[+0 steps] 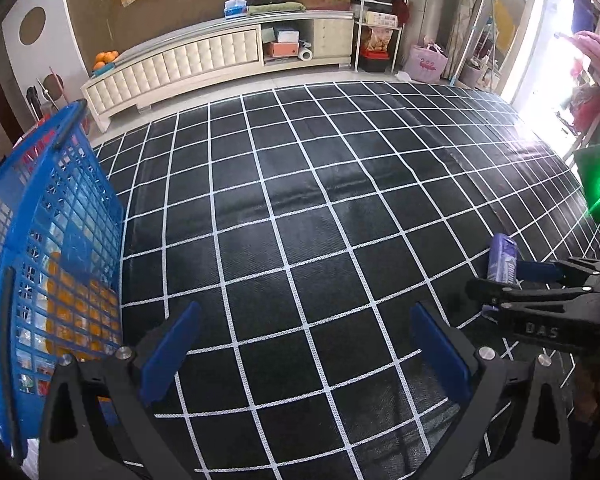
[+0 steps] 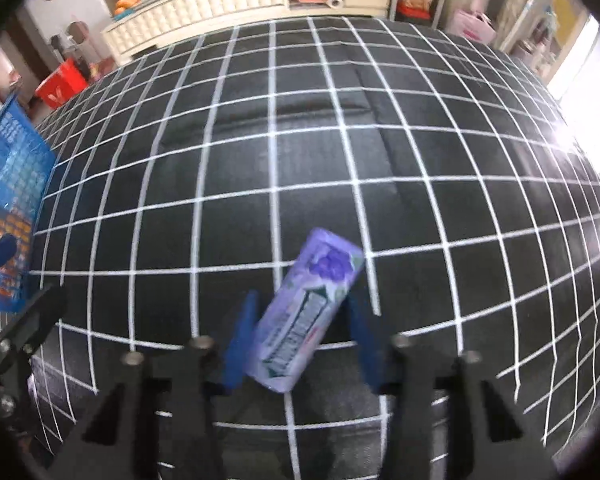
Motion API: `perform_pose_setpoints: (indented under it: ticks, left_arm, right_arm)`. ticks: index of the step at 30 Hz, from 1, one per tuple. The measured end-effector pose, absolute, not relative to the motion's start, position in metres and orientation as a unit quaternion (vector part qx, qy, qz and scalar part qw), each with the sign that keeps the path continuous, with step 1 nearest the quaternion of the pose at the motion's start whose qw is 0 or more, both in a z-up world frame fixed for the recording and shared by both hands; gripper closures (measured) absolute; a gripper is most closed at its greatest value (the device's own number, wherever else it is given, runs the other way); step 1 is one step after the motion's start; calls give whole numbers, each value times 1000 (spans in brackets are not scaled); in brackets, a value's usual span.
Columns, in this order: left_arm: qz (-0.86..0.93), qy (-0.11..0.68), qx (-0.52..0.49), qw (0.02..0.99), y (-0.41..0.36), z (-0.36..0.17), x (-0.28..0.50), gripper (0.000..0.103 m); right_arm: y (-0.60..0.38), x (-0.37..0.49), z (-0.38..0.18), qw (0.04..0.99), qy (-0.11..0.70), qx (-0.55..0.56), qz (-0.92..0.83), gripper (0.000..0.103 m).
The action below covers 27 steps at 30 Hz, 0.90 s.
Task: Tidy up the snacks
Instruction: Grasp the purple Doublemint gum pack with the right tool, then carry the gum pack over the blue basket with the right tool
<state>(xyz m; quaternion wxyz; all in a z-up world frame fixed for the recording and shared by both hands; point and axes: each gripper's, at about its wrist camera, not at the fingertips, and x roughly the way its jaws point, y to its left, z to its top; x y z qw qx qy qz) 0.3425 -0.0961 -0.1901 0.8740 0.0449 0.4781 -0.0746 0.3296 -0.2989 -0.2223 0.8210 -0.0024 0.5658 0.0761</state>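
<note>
A purple snack box point(image 2: 306, 312) sits tilted between the blue pads of my right gripper point(image 2: 300, 320), which is shut on it above the black gridded mat point(image 2: 260, 160). The same box point(image 1: 502, 260) and right gripper show at the right of the left wrist view. My left gripper point(image 1: 304, 344) is open and empty over the mat. A blue mesh basket point(image 1: 48, 248) holding orange and other snack packs stands just left of the left gripper; it also shows at the far left of the right wrist view point(image 2: 8, 184).
A long cream cabinet point(image 1: 204, 60) runs along the far wall beyond the mat. A white shelf rack point(image 1: 380, 20) and a pink bag point(image 1: 426, 64) stand at the back right. A red box point(image 2: 60, 84) is at the mat's far left corner.
</note>
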Motion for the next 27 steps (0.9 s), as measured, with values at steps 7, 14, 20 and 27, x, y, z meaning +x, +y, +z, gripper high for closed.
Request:
perform_pose_setpoints:
  ticks: [7,14,20,27]
  left_arm:
    - [-76,476,52,875,-102,-188,334,1]
    - [-74,443,46,892,-94,-149,311,0]
    - [-64,409,32,910,-72,-107,284,0]
    - [-58,366,11,929,-31,-62,249,0]
  right_arm:
    - [-302,291,-189,840,535,-6,91,66]
    - [-299,254,-128,865,489,-14,107,67]
    - [-266,261,-90,880,457,-15,130,67]
    - [-213,254,-52,890,423,-23,167,67]
